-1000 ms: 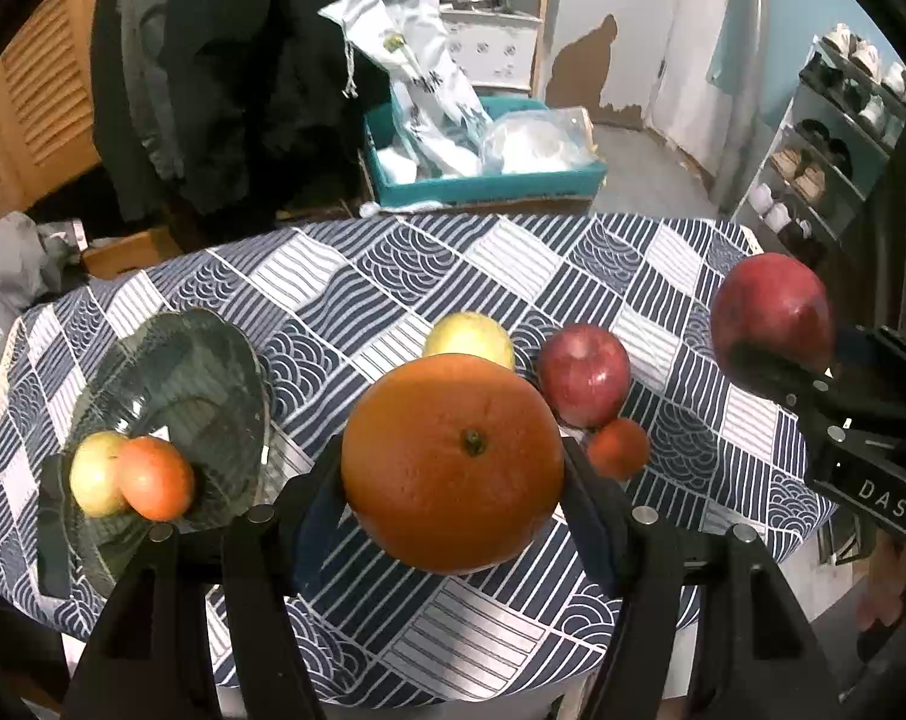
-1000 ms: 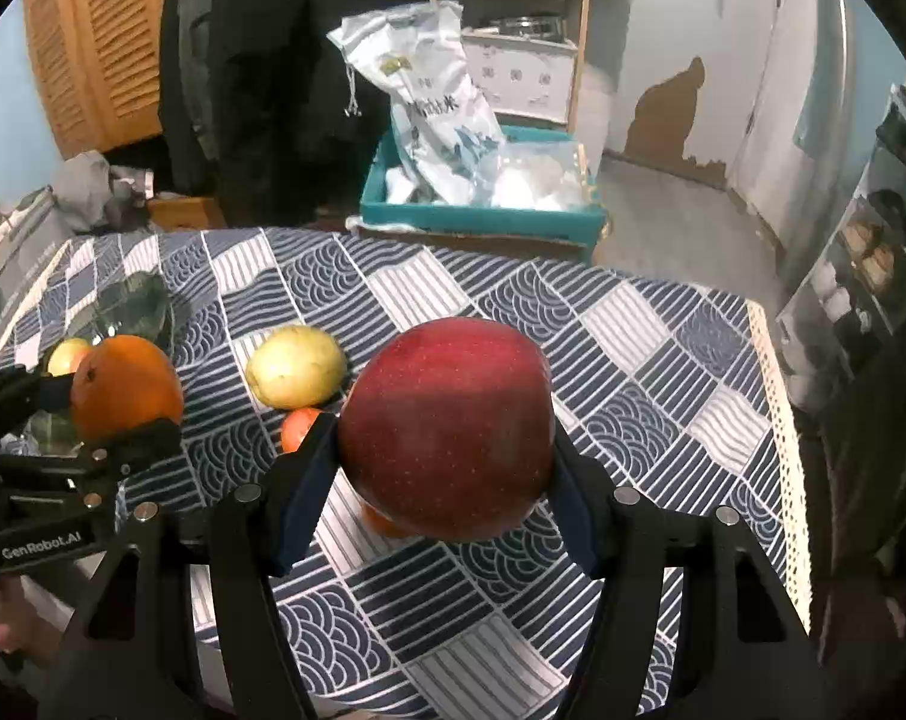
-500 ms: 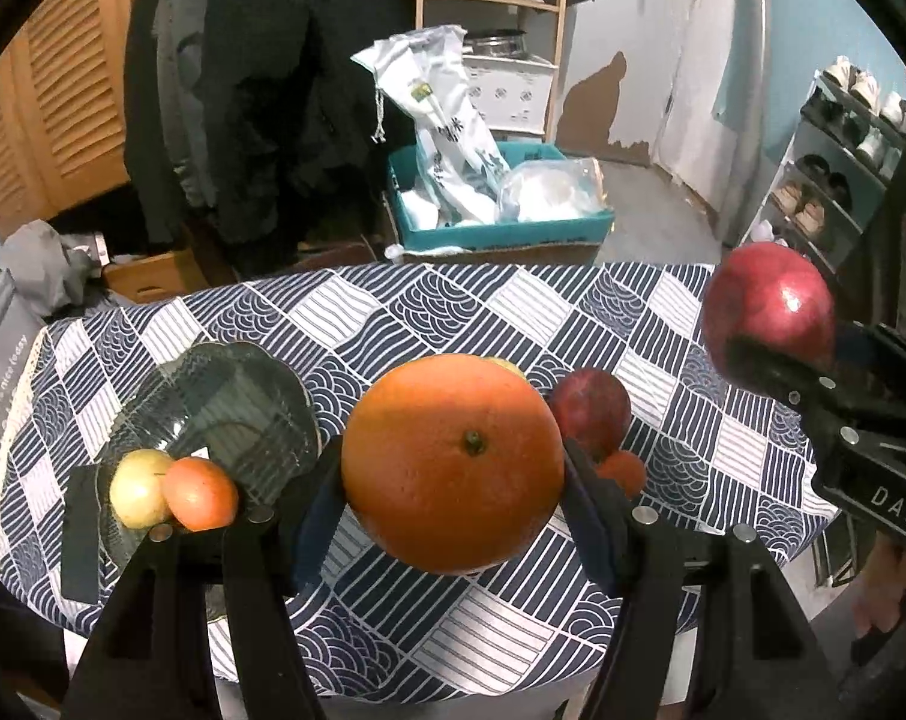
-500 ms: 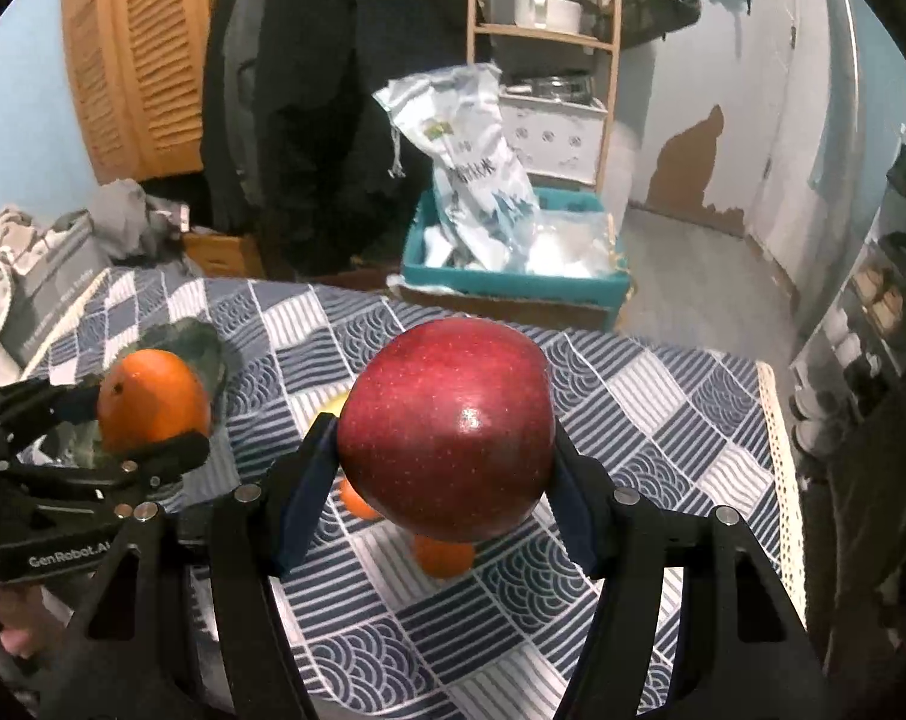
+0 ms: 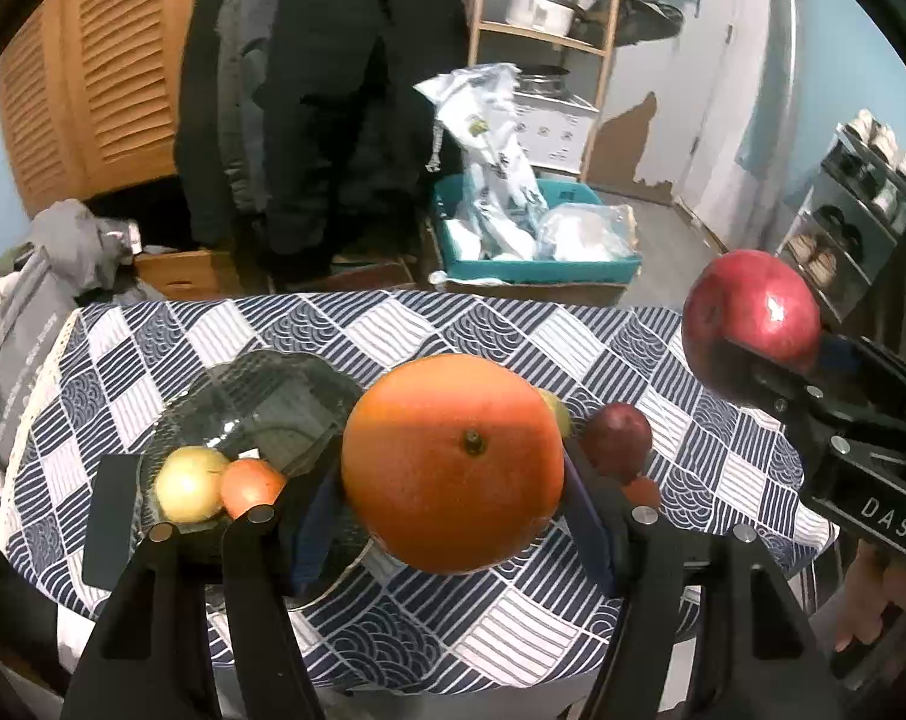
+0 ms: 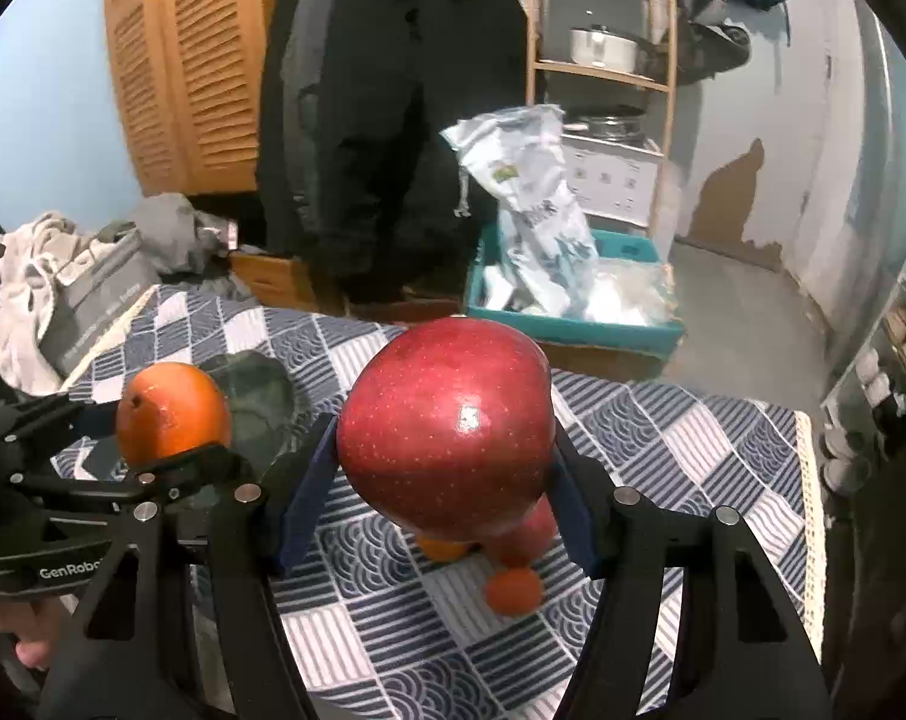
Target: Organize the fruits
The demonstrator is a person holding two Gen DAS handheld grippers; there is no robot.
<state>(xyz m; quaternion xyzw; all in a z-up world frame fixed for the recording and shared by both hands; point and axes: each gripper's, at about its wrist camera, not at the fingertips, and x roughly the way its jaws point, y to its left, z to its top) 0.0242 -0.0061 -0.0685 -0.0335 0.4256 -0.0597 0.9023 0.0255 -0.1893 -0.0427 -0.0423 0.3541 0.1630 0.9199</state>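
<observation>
Left claw (image 5: 453,474): pinching orange (image 5: 453,462)
Right claw (image 6: 447,468): pinching apple (image 6: 447,426)
Bowl (image 5: 261,396): on counter (image 5: 453,618), two fruits inside

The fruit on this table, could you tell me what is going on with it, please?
A person holds a gripper in each hand. The left gripper is clamped on a large orange, the right gripper on a big red apple, both held above the table. The glass bowl holds two small fruits; a few more lie on the cloth.
</observation>
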